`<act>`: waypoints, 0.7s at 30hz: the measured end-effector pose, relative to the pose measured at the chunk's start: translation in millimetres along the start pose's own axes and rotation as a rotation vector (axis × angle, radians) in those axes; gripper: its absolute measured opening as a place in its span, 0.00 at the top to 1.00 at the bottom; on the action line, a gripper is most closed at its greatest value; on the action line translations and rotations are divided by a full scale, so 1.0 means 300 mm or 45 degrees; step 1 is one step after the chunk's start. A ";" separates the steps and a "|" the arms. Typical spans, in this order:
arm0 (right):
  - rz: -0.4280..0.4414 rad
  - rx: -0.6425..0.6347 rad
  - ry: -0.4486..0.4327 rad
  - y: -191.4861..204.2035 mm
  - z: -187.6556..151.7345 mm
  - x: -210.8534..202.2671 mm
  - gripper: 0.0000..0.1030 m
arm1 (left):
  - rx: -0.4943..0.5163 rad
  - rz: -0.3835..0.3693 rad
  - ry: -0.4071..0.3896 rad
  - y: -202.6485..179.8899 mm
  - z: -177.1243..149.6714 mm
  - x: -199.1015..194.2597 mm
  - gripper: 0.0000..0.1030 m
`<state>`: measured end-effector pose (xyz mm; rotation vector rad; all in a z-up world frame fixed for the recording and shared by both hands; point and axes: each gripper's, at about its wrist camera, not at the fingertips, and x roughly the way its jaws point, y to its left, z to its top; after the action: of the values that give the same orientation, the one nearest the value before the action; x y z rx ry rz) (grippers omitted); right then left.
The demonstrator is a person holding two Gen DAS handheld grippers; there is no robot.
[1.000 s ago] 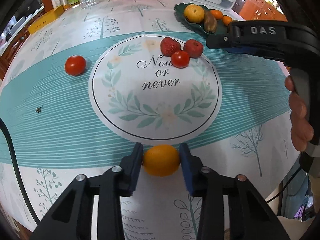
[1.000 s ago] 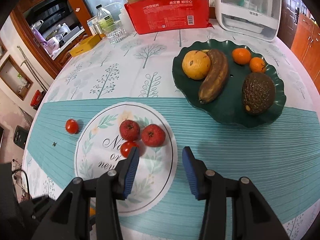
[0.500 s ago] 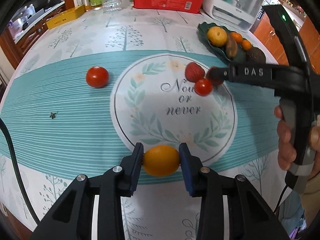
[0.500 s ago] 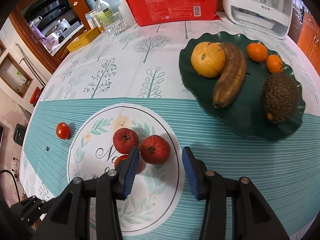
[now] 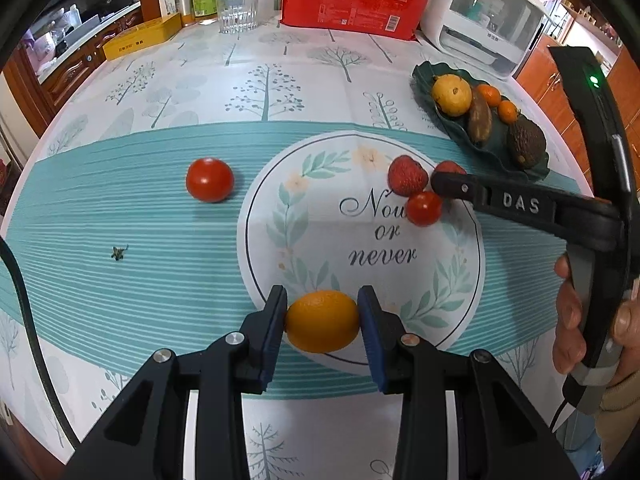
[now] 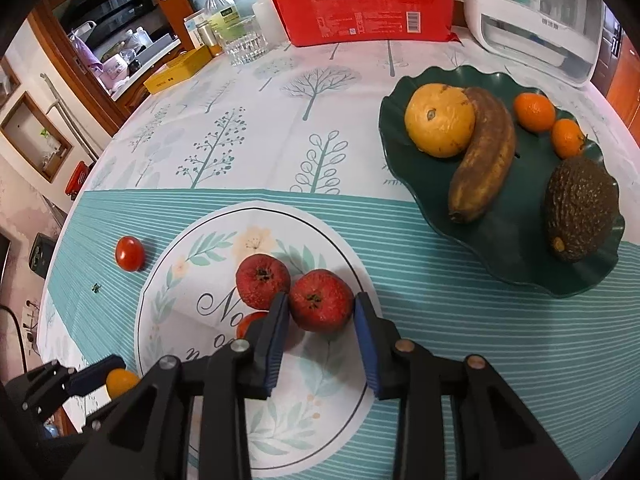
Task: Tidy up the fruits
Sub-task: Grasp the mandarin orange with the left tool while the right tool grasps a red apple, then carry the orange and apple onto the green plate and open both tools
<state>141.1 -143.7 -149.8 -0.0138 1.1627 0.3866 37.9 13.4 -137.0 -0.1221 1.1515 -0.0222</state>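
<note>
My left gripper [image 5: 322, 320] is shut on a small orange fruit [image 5: 322, 321], held above the table's near part; it also shows in the right wrist view [image 6: 120, 382]. My right gripper [image 6: 320, 312] is open with its jaws either side of a red bumpy fruit [image 6: 320, 300] on the printed circle. A second red bumpy fruit [image 6: 262, 286] and a cherry tomato [image 6: 248, 322] lie just left of it. Another tomato [image 5: 209, 180] lies alone further left. A dark green plate [image 6: 520, 256] holds an orange, a brown banana, two mandarins and an avocado.
A red package [image 6: 368, 4], a glass [image 6: 246, 46], bottles and a yellow box [image 6: 180, 70] stand along the table's far edge. A white appliance [image 6: 536, 20] stands at the far right. A small dark speck [image 5: 119, 253] lies on the teal band.
My right gripper moved forward and down until its open jaws came around the red bumpy fruit. My left gripper kept hold of the orange fruit and moved further over the table.
</note>
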 end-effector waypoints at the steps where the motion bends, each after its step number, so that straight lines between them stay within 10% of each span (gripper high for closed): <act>1: -0.003 -0.005 -0.005 0.001 -0.001 -0.007 0.68 | 0.002 -0.001 -0.002 -0.002 0.008 0.000 0.66; 21: -0.005 0.077 -0.145 -0.114 0.044 -0.183 0.68 | 0.088 -0.021 -0.060 -0.115 0.179 -0.031 0.66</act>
<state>144.8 -188.8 -101.7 0.0581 1.0615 0.3442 84.5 -15.4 -103.2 -0.0706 1.1011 -0.0729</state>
